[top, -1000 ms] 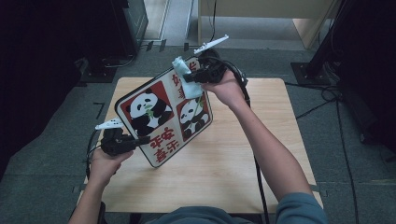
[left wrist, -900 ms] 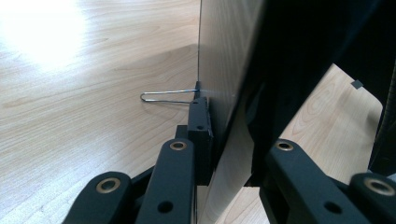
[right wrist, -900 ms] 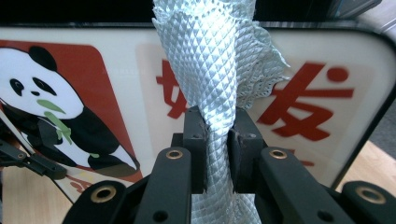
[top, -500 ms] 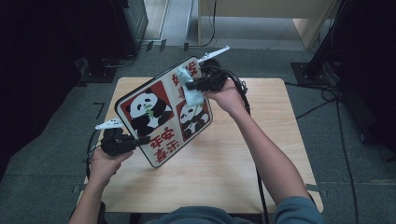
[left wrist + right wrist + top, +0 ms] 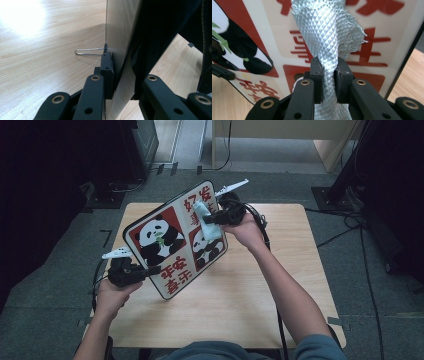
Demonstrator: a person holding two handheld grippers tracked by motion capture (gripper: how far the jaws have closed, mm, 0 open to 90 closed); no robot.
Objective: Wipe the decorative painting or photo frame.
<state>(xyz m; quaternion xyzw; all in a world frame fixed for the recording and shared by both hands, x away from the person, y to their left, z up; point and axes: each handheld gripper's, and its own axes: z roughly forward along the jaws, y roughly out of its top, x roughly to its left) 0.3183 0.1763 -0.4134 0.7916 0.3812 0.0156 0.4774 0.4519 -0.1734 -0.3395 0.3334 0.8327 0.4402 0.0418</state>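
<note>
Up on its lower corner goes the panda sign board, tilted over the middle of the wooden worktop, its printed face toward the person. The left tongs are clamped on the board's lower left edge, and the right tongs sit against its upper right panel, pinching a pale mint cloth that lies on the face there.

The high view gives the whole picture: a rounded square board, dark rim, two black-and-white pandas on red panels and red characters on cream.

Switch to the right gripper view and the detail jumps out. The cloth is a woven, diamond-textured fabric with a slight sheen and a frayed, scalloped edge, bunched into a rope between the black fingers of the right tongs, and squeezed tight. Behind it, the board's glossy surface with red strokes and a panda's black limb.

The left gripper view offers what neither of the others does: the board edge-on, thin and flat, with the left tongs pressed onto it from both sides. A thin bent wire loop sticks out of the board's back, above the light wood grain of the worktop.
</note>
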